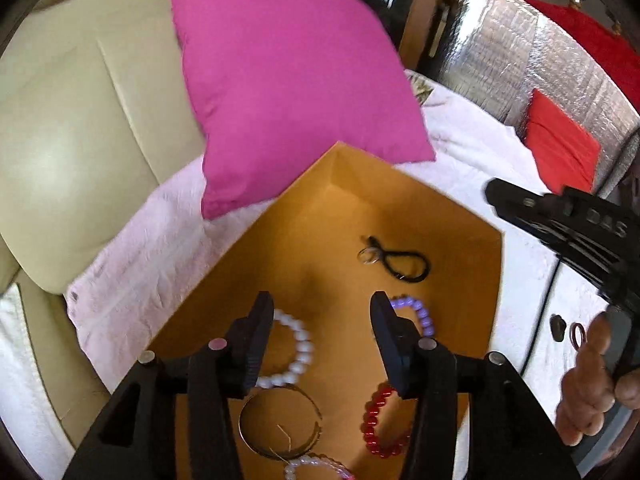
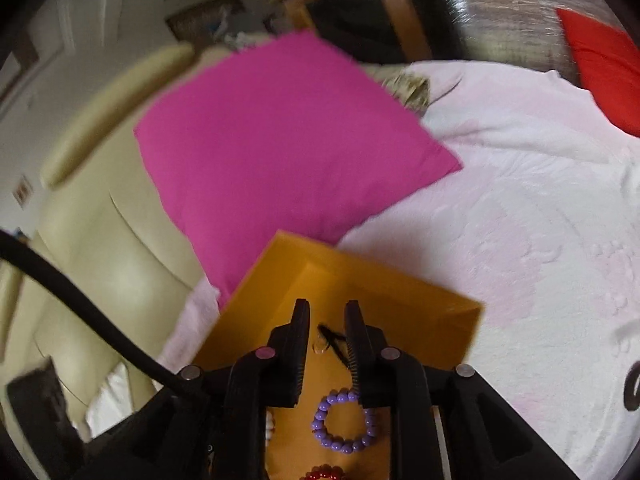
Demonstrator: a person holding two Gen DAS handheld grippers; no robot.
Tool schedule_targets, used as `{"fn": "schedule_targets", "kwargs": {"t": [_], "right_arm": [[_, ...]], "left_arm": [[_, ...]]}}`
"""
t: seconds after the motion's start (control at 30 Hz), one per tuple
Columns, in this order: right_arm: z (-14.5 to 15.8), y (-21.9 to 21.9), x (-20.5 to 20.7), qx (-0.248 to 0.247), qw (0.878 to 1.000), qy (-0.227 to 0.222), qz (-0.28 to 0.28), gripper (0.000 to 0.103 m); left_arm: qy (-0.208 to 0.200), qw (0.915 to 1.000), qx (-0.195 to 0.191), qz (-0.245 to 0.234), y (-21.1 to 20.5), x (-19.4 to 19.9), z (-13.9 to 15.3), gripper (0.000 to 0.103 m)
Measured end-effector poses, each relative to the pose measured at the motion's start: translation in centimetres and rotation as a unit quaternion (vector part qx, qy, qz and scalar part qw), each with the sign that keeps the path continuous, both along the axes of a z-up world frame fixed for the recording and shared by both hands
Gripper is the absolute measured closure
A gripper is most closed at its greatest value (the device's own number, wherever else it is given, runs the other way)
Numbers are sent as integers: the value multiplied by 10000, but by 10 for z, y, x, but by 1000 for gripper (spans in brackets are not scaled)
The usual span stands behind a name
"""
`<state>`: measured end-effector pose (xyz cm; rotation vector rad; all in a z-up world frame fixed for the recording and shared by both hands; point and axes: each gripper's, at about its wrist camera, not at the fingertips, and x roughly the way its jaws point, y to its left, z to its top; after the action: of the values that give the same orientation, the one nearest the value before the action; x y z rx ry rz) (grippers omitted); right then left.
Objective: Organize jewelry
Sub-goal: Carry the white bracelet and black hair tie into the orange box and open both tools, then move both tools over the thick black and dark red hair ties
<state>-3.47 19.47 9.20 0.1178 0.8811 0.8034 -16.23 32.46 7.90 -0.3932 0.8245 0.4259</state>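
both the left gripper [image 1: 322, 312] and right gripper [image 2: 327, 320] hover, jaws open and empty, over the orange tray [image 1: 460, 216], purple bracelet [image 2: 344, 420] at six o'clock.

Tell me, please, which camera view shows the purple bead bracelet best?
The right wrist view: the purple bead bracelet shows as a nearly whole ring on the orange tray, just below the right gripper. In the left wrist view, one of the left gripper's fingers hides much of it.
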Motion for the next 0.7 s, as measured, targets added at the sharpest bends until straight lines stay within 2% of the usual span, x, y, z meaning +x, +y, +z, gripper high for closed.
{"fn": "schedule_targets", "kwargs": {"t": [0.23,0.33,0.6,0.7], "right_arm": [[34,-93,-9,441,9971,-292,-548,83],[38,-135,-12,356,9954,-338,-821,83],[34,-244,-27,-3,9834,-302,-1787,83],[33,-276,-35,-144,9769,-306,-2109,83]], "left_arm": [[-280,9983,432,-255,-49,0,41,39],[-307,9973,541,-395,-74,3,52,33],[-264,9955,712,-564,-131,11,72,31],[-323,9935,889,-628,-154,13,82,27]]}}
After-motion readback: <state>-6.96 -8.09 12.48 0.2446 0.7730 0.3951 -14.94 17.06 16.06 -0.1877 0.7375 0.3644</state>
